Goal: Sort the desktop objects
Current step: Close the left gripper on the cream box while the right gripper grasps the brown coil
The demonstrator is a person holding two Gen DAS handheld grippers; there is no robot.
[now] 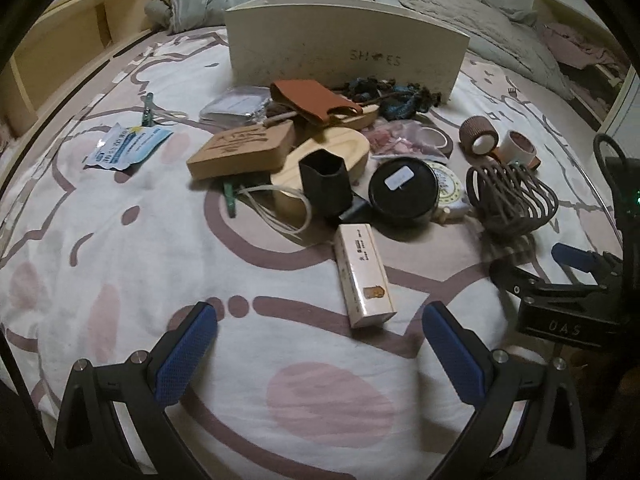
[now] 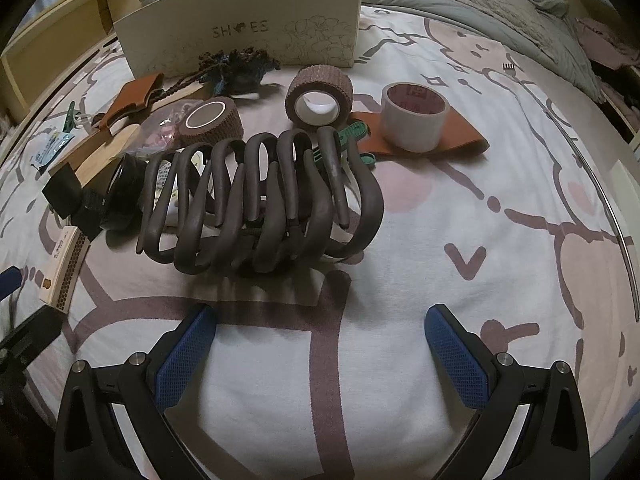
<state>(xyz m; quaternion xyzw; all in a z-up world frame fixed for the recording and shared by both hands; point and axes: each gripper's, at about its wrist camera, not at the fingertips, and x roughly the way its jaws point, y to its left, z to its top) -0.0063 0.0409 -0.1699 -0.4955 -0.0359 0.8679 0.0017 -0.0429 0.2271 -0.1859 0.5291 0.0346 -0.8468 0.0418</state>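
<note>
Your clutter lies heaped on the white bedsheet with mauve line patterns (image 1: 120, 240), in front of a cream cardboard shoebox printed "SHOES" (image 1: 344, 44) that stands at the far side of the pile. Nearest your right gripper (image 2: 320, 340) is the dark brown looped-wire rack (image 2: 256, 196), lying on its side just beyond the blue pads. Behind it sit two brown ribbed tape rolls (image 2: 212, 124), one lying flat and one on edge, and a white tape roll (image 2: 414, 118) standing on a tan leather strip (image 2: 460, 136). A green plastic clip (image 2: 352, 136) lies between the rack and the white roll.

In front of your left gripper (image 1: 320, 340) lies a long cream matchbox-like carton (image 1: 362, 276), end toward you, between the two fingers but beyond their tips. Past it stand a black faceted cup (image 1: 324, 188) and a round black tin with a white label (image 1: 402, 192), the cup resting against a pale oval wooden tray (image 1: 320, 160). A light wooden block with carved characters (image 1: 244, 150) leans on that tray, and a blue-and-white paper sachet (image 1: 128, 148) lies well apart to the left.

Both of your grippers are spread wide and grasp nothing.
</note>
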